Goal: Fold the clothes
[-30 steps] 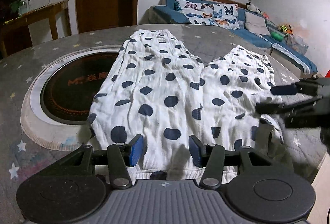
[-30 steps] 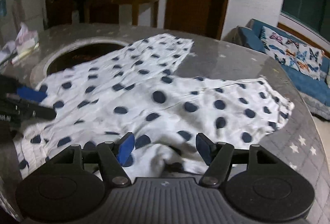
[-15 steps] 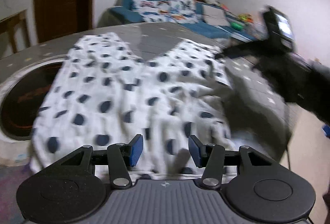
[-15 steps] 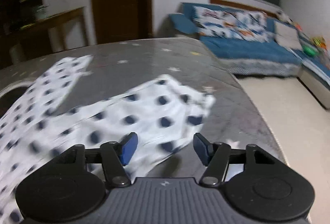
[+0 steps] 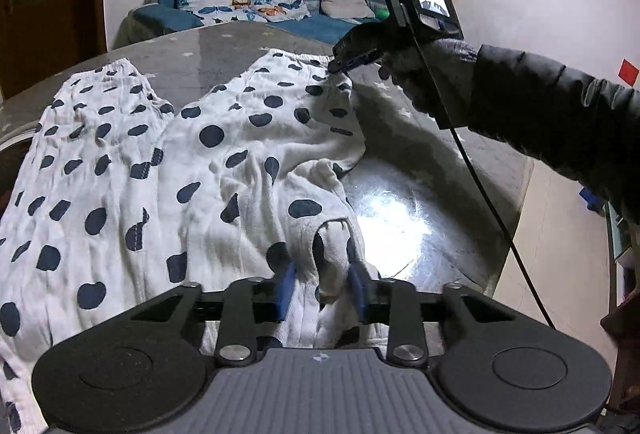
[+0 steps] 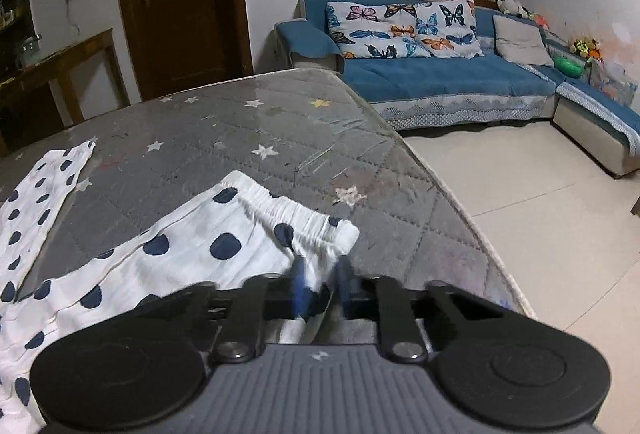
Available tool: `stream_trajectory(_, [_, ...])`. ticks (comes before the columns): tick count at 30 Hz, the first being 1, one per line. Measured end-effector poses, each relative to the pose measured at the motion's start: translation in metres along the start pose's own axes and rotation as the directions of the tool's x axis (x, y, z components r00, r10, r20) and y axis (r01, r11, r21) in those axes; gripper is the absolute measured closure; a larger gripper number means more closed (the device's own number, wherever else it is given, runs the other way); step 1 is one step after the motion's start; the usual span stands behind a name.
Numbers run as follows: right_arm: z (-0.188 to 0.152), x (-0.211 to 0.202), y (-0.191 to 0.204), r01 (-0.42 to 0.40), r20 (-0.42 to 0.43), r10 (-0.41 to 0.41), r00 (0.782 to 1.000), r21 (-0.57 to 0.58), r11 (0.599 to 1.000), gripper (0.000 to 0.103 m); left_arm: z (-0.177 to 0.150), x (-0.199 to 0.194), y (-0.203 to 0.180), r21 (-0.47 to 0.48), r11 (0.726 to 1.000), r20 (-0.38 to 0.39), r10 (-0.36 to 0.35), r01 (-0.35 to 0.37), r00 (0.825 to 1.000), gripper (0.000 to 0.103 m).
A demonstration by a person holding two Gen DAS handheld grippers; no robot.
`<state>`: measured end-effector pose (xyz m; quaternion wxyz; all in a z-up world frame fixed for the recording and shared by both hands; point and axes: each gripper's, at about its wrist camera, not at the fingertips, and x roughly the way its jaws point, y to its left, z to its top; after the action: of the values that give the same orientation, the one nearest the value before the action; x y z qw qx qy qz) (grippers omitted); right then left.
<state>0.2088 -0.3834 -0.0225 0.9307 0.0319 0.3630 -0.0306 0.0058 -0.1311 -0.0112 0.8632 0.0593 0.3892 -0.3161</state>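
A: Start big. What is there?

B: One round grey table [image 5: 420,138] with star marks, and on it one garment, the white polka-dot trousers [image 5: 168,170], spread nearly flat with two legs running away from the left wrist camera. One blue sofa [image 6: 440,78] sits behind, beyond the table's far rim.

A: How far along is the folding?

B: Barely begun, I'd judge. No fold is laid yet; both legs lie side by side, apart at the cuffs. What is done is the grasping. What is left is every fold: one leg carried over the other, then the length halved.

A: And the grippers?

B: Two. The left gripper [image 5: 322,288] sits at the near waistband end, its jaws having just been closing, and a bunched ridge of cloth stands pinched between the blue pads [image 5: 286,288]. The right gripper [image 6: 320,288] has also just been closing and is pressed together on the elastic cuff [image 6: 304,222] of the leg nearer the sofa, at that leg's outer corner.

A: The same grip from the other camera?

B: Yes, its tip bites the far hem, held by a gloved hand [image 5: 432,74] in a dark sleeve [image 5: 560,114].
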Motion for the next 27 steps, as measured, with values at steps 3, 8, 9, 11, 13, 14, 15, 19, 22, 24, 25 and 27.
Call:
stream_trajectory(3, [0.004,-0.001,0.002,0.021,0.017,-0.021,1.000,-0.020,1.000,0.099,0.002,0.000,0.001,-0.006,1.000,0.001,-0.021,0.021,1.000,0.093])
stream_trajectory(8, [0.017,-0.011,-0.001,0.087,0.078,-0.084,0.993,-0.038,0.995,0.100,0.001,-0.004,-0.003,0.009,0.995,0.018,-0.097,0.096,0.995,0.095])
stream_trajectory(9, [0.019,-0.010,-0.003,0.100,0.080,-0.097,0.992,-0.039,0.994,0.100,0.000,-0.003,-0.004,0.012,0.994,0.016,-0.109,0.109,0.994,0.095])
stream_trajectory(11, [0.019,-0.006,-0.007,0.131,0.070,-0.128,0.989,-0.046,0.990,0.100,-0.003,0.001,-0.004,0.011,0.992,0.003,-0.123,0.123,0.992,0.095])
stream_trajectory(13, [0.018,0.001,-0.012,0.145,0.039,-0.143,0.989,-0.041,0.989,0.100,-0.006,0.002,-0.003,0.010,0.991,-0.004,-0.134,0.134,0.991,0.095])
stream_trajectory(14, [0.016,0.004,-0.014,0.153,0.029,-0.152,0.988,-0.039,0.987,0.099,-0.006,0.001,-0.002,0.009,0.990,-0.003,-0.139,0.139,0.990,0.095])
stream_trajectory(15, [0.015,0.006,-0.016,0.162,0.020,-0.161,0.987,-0.036,0.986,0.099,-0.006,0.000,-0.002,0.008,0.990,-0.003,-0.144,0.144,0.990,0.095])
stream_trajectory(19, [0.013,-0.001,-0.015,0.158,0.034,-0.157,0.987,-0.027,0.987,0.095,-0.007,-0.006,0.000,0.013,0.988,0.012,-0.154,0.154,0.988,0.093])
stream_trajectory(22, [0.014,-0.016,-0.007,0.103,0.066,-0.100,0.993,-0.050,0.993,0.089,-0.004,-0.008,-0.002,0.009,0.989,0.017,-0.149,0.149,0.989,0.092])
stream_trajectory(24, [0.012,-0.024,0.004,0.043,0.064,-0.039,0.997,-0.069,0.997,0.075,-0.003,-0.012,-0.003,0.008,0.990,0.027,-0.144,0.144,0.989,0.092])
stream_trajectory(25, [0.010,-0.025,0.009,0.018,0.058,-0.013,0.998,-0.079,0.997,0.075,-0.003,-0.014,-0.003,0.007,0.990,0.033,-0.142,0.142,0.989,0.091])
stream_trajectory(27, [0.002,-0.026,0.020,-0.034,0.031,0.038,0.999,-0.101,0.994,0.073,-0.002,-0.020,0.000,-0.002,0.990,0.049,-0.142,0.142,0.989,0.090])
